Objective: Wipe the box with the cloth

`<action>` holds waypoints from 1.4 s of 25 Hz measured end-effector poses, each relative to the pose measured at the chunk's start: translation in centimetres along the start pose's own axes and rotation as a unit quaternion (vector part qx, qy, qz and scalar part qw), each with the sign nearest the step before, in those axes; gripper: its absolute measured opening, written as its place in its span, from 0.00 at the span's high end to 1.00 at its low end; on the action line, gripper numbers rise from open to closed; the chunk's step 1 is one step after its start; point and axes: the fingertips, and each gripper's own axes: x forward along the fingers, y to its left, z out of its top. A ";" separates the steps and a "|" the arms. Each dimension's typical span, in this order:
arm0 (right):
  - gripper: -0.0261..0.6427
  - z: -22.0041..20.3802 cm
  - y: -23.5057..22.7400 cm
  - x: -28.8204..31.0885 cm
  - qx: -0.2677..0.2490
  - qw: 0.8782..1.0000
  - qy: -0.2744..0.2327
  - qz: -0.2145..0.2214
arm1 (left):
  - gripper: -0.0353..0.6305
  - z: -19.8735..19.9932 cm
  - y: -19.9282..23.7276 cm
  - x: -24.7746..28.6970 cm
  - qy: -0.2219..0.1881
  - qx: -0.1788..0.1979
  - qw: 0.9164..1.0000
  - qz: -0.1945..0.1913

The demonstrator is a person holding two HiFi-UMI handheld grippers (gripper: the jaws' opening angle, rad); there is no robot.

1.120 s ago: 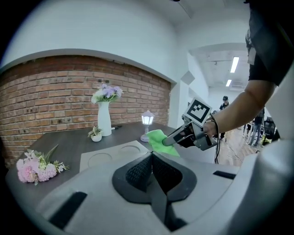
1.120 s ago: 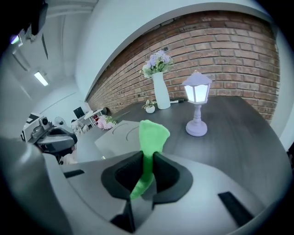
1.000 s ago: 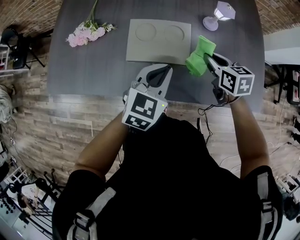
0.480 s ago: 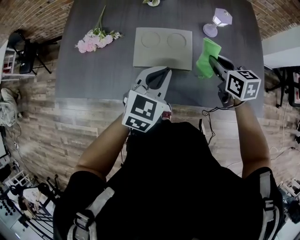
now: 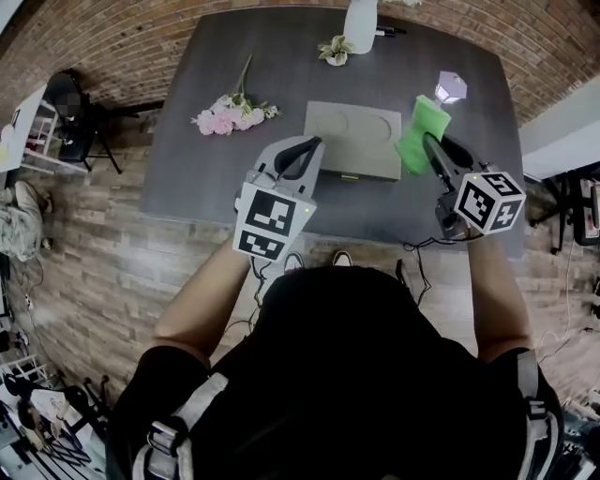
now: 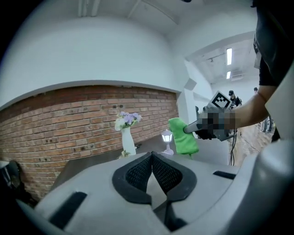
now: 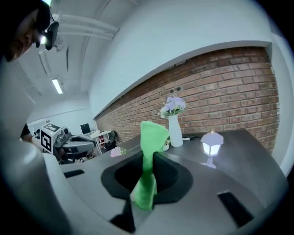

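Observation:
The flat grey box (image 5: 354, 140) with two round dents in its lid lies on the dark table (image 5: 234, 178). My right gripper (image 5: 430, 142) is shut on a green cloth (image 5: 419, 135) (image 7: 150, 137) and holds it in the air just right of the box. The cloth (image 6: 183, 135) also shows in the left gripper view, hanging from the other gripper. My left gripper (image 5: 302, 150) (image 6: 151, 156) hovers at the box's near left corner, jaws closed together with nothing between them.
Pink flowers (image 5: 230, 113) lie left of the box. A small lantern lamp (image 5: 451, 86) (image 7: 212, 143) stands at the right rear, a white vase (image 5: 360, 17) (image 7: 174, 129) and a small plant (image 5: 335, 48) at the back. A brick wall rises behind the table.
The head view has pulled back, so the whole table shows. The right gripper with the cloth stays beside the box's right edge; the left gripper sits closer to the box.

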 end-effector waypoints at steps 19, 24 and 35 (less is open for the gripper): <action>0.88 4.5 2.4 -1.2 -0.041 0.997 -0.054 -0.039 | 0.93 3.3 4.5 -2.2 -0.056 -0.006 0.998 0.004; 0.88 4.4 2.2 -1.8 -0.041 0.997 -0.055 -0.048 | 0.93 3.6 4.3 -2.3 -0.061 -0.008 0.998 0.000; 0.88 3.9 2.1 -1.9 -0.049 0.997 -0.045 -0.044 | 0.93 3.5 3.7 -2.2 -0.060 -0.014 0.998 -0.003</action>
